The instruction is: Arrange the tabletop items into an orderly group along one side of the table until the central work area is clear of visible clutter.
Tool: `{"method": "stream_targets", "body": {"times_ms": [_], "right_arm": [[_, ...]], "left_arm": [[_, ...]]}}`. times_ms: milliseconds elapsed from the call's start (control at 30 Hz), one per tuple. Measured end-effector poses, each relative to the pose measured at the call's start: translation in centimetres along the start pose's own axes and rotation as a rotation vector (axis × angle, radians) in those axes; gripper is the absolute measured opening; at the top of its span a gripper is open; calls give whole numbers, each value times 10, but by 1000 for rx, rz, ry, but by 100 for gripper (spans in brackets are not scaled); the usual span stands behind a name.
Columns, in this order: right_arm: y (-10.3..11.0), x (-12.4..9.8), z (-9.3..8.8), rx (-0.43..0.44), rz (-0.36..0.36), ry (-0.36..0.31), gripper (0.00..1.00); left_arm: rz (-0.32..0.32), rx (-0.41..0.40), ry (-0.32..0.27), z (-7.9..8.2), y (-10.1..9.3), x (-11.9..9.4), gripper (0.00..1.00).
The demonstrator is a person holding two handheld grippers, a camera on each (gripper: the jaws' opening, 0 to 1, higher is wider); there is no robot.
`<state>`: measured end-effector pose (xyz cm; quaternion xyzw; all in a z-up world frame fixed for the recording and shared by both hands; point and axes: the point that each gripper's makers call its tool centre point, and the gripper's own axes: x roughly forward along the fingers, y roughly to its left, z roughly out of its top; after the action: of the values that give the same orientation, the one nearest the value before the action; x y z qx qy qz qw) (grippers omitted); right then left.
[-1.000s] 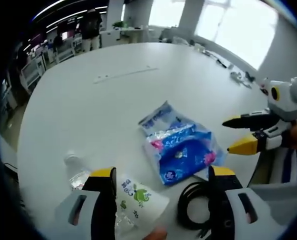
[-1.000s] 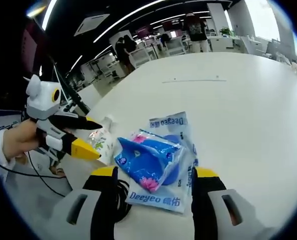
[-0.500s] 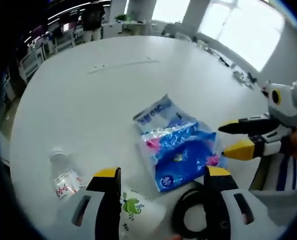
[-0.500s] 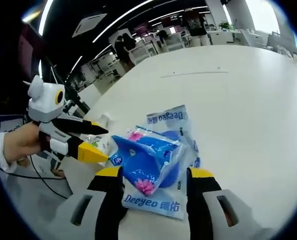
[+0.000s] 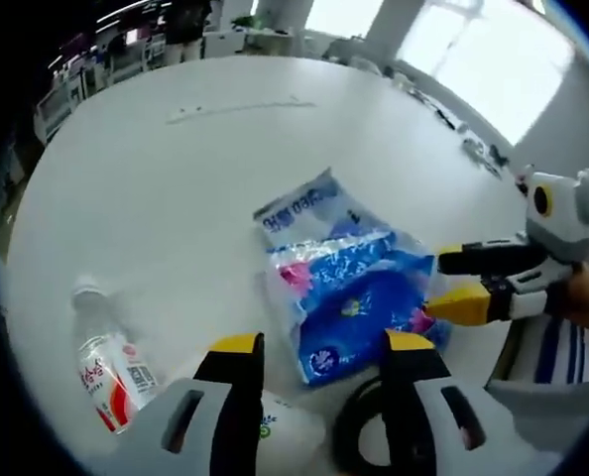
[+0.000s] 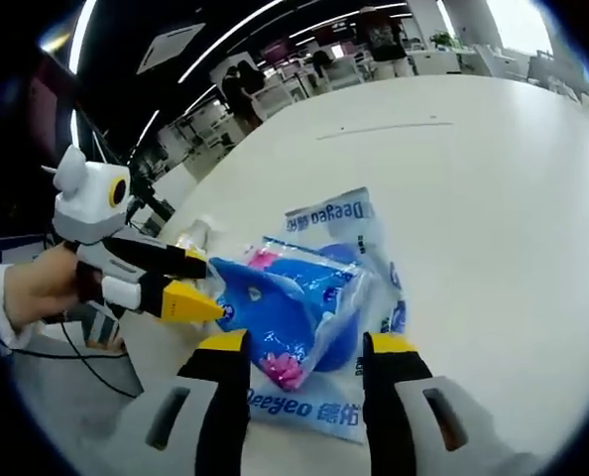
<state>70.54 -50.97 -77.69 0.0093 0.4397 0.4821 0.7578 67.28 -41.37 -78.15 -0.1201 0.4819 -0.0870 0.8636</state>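
Broad white round table [image 5: 176, 178] in an open office with strip lights overhead and bright windows beyond; far half bare. Clustered near the close edge: a blue plastic packet [image 5: 349, 297] [image 6: 304, 307] printed "Deeyeo" with further characters too small to read, a lying water bottle [image 5: 111, 362] with a red-and-white label whose text stays illegible, a white pouch [image 5: 280, 431] with a green leaf motif, and a coiled black cable [image 5: 359, 441]. Judged early in the tidying: items close together but overlapping and askew, not yet lined up along one side, packet lying furthest toward the middle. Left gripper [image 5: 319, 347] hovering above pouch and cable, yellow-tipped jaws parted and holding nothing, packet's near edge between the tips. Right gripper [image 6: 299, 342] likewise parted and empty, jaws straddling the packet's near end, contact impossible to confirm. Each gripper visible in the other's view, tips pointing at the packet [image 5: 453, 283] [image 6: 190, 283]. Left to do, by estimate: grasp the packet, shift it beside the bottle and pouch, straighten the row.
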Motion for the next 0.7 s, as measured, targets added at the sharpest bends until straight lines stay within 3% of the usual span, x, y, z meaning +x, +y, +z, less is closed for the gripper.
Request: {"method": "stream_targets", "body": {"times_ms": [133, 200, 367, 467, 700], "right_arm": [[3, 2, 0, 12, 18, -6, 24], [2, 3, -2, 37, 15, -2, 23], [-3, 5, -2, 54, -14, -10, 14], [-7, 6, 0, 59, -22, -19, 0], [-6, 1, 6, 94, -11, -56, 0]], "left_arm": [[34, 3, 4, -1, 4, 3, 33], [38, -24, -1, -2, 7, 4, 27], [51, -54, 0, -4, 12, 2, 4], [67, -71, -8, -3, 18, -1, 2], [52, -76, -44, 0, 15, -7, 0]]}}
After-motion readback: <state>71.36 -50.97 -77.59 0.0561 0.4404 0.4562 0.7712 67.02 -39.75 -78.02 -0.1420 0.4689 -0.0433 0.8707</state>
